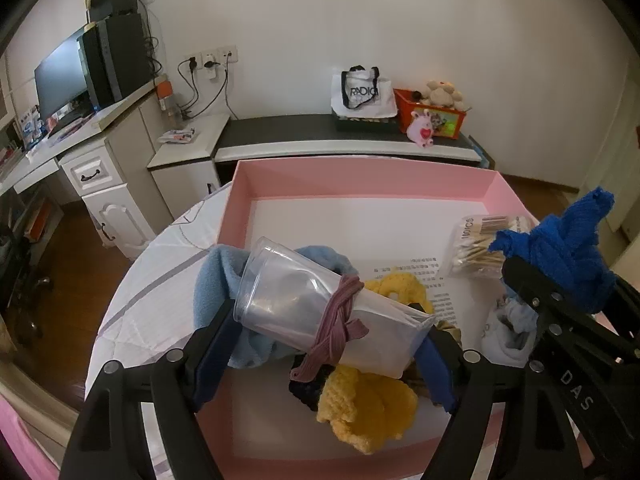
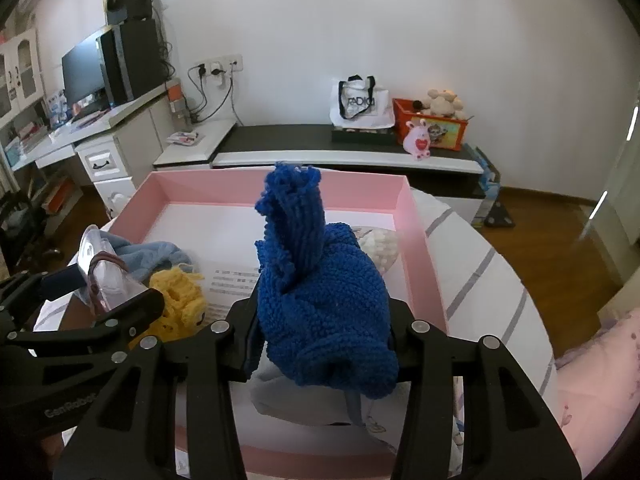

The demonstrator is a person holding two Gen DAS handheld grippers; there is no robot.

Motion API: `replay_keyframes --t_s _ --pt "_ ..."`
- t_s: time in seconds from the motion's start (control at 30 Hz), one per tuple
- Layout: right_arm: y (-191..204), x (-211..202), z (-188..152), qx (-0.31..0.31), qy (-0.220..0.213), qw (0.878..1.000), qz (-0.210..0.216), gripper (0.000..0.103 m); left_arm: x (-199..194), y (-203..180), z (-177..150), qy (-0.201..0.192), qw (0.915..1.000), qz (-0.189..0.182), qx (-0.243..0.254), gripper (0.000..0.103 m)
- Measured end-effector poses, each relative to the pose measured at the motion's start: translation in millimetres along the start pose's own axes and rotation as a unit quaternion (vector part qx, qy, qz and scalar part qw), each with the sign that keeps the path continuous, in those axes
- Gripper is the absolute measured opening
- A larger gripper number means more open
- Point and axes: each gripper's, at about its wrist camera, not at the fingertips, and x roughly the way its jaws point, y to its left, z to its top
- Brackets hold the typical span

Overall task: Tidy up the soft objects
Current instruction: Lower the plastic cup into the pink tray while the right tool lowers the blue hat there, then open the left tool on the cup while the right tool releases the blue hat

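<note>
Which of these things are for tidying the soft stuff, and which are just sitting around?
For the job:
blue knit piece
clear bag tied with a mauve band
yellow knit
light blue cloth
pink box

Just lying about:
cotton swabs
monitor
plush toys

the right gripper (image 2: 324,336) clamps a blue knitted piece (image 2: 320,292) above the pink box (image 2: 416,240); yellow knit (image 2: 180,300) lies inside, left.

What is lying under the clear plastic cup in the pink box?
Under the clear plastic cup, held in the left gripper, lie a light blue cloth, yellow knitted pieces and something dark. The cup covers where they meet, so anything beneath cannot be seen.
</note>
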Motion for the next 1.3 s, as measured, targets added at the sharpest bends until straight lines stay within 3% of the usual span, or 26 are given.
replay_keyframes --t_s 0.1,0.27,0.33,0.43,0.6,0.87,1.3 --pt "-1.7 -0.4 0.7 0.004 -0.003 1.0 0.004 0.046 -4.7 -1.1 -10.2 0.001 1.0 -0.002 -0.002 0.079" --pt "1.0 0.4 -0.3 0.0 0.002 1.0 0.004 0.059 -16.2 2.5 -20.4 -0.006 0.9999 0.003 -0.013 0.086" --pt "-2.6 0.2 -0.2 0.011 0.003 1.0 0.006 0.069 -19.6 4.3 -22.0 -0.009 0.9998 0.001 -0.017 0.089" --pt "-9.9 -0.8 0.5 0.023 0.003 1.0 0.017 0.075 -24.9 6.0 -24.0 -0.012 0.9995 0.0 -0.029 0.098" --pt "-14.0 -6.3 0.9 0.031 -0.006 0.999 0.033 0.08 -38.4 11.3 -28.1 -0.03 0.999 0.001 -0.033 0.103" --pt "-18.3 -15.0 2.0 0.039 -0.022 0.997 0.055 0.089 -48.2 15.0 -36.0 -0.032 0.9986 0.009 -0.041 0.103" --pt "-13.2 -20.0 -0.1 0.031 -0.021 0.998 0.052 0.1 -64.3 8.9 -35.2 -0.027 0.9983 0.023 -0.046 0.103"
